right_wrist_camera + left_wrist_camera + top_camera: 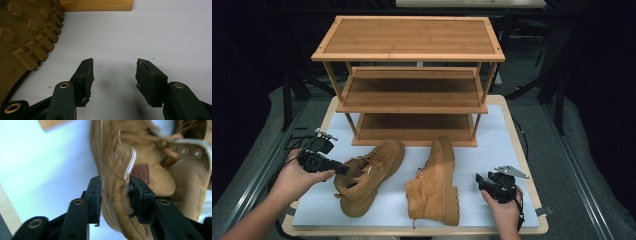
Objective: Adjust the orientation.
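- Left boot (364, 175) — lower centre-left of the high view, its collar pinched between the left gripper (115, 195) jaws.
- Right gripper (114, 75) — jaws spread over the mat (155, 32), holding nothing, beside the other boot (435, 182).

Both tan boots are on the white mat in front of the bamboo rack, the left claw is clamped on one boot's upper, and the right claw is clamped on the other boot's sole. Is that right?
Not quite. The right claw is open and holds nothing; in the right gripper view the lugged sole of the right boot lies beside it, untouched. The rest stands: both boots lie on the white mat before the bamboo rack, and the left claw is clamped on the left boot.
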The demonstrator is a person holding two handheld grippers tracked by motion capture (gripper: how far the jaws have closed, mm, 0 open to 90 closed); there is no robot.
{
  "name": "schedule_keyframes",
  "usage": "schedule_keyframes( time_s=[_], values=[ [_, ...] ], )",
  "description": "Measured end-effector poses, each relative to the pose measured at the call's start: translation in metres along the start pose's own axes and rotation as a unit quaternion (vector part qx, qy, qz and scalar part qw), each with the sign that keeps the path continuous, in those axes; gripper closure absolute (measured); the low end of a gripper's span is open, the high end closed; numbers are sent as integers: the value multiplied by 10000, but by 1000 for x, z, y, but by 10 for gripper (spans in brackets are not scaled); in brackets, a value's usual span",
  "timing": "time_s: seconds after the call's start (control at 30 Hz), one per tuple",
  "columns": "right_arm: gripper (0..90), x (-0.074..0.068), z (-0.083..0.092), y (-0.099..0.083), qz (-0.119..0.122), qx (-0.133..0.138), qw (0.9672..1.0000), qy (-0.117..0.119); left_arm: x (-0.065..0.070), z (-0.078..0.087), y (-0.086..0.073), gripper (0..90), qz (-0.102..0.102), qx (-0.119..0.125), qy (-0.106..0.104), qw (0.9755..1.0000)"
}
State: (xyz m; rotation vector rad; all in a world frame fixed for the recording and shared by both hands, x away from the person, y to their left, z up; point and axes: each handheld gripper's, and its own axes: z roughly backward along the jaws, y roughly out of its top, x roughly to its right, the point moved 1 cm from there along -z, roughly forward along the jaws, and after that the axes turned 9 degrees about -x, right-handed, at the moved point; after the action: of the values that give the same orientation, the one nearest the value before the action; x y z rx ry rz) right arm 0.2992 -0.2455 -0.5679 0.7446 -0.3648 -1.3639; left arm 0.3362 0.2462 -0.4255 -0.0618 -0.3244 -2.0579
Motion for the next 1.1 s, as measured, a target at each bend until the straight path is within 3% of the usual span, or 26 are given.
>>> schedule_keyframes(
  time_s=[0.03, 0.1, 0.13, 0.17, 0.3, 0.43, 0.53, 0.67, 0.73, 0.77, 0.83, 0.9, 0.93, 0.97, 1.0, 1.03, 1.07, 1.1],
  values=[
    [474, 0, 0, 0, -3, -16, 10000, 0, -1, -4, 3, 621, 160, -332, -77, 9993],
    [473, 1, -1, 0, -9, -23, 10000, 14, -3, -8, 6, 621, 394, -584, -212, 9973],
    [473, 1, -1, 0, -9, -23, 10000, 14, -3, -8, 6, 622, 394, -584, -212, 9973],
    [473, 1, -1, 0, -9, -39, 10000, 57, -4, -11, 9, 623, 535, -822, -279, 9948],
    [472, 1, -1, -1, -29, -62, 10000, 48, -1, -18, 11, 648, 497, -1100, -337, 9921],
    [472, 2, -2, -1, -32, -65, 10000, 58, 1, -20, 13, 677, 407, -1210, -209, 9916],
    [473, 1, -2, -1, -30, -76, 9999, 60, -1, -21, 15, 711, 407, -1296, -291, 9903],
    [472, 1, -3, -1, -37, -103, 9999, 86, -6, -21, 16, 740, 311, -1327, -536, 9892],
    [472, 2, -3, -1, -48, -97, 9999, 81, -9, -22, 15, 749, 367, -1290, -648, 9888],
    [472, 2, -3, -1, -58, -101, 9999, 81, -12, -22, 15, 752, 441, -1283, -834, 9872],
    [472, 3, -3, -1, -72, -116, 9999, 91, -15, -22, 14, 756, 458, -1259, -952, 9864],
    [472, 3, -3, -1, -82, -111, 9999, 103, -17, -23, 14, 759, 590, -1289, -1135, 9834],
    [472, 3, -3, -1, -82, -111, 9999, 103, -17, -23, 14, 760, 590, -1289, -1135, 9834],
    [472, 4, -3, -1, -112, -105, 9998, 112, -16, -23, 13, 762, 842, -1210, -1328, 9801],
    [472, 4, -3, -1, -112, -105, 9998, 112, -16, -23, 13, 763, 842, -1210, -1328, 9801],
    [472, 4, -3, -1, -129, -65, 9998, 118, -15, -22, 12, 763, 980, -1153, -1539, 9764],
    [472, 5, -3, -1, -141, -99, 9998, 124, -15, -22, 11, 764, 1030, -1091, -1651, 9748],
    [472, 6, -2, -1, -134, -92, 9998, 118, -16, -22, 9, 766, 1172, -998, -1908, 9695]
  ],
)
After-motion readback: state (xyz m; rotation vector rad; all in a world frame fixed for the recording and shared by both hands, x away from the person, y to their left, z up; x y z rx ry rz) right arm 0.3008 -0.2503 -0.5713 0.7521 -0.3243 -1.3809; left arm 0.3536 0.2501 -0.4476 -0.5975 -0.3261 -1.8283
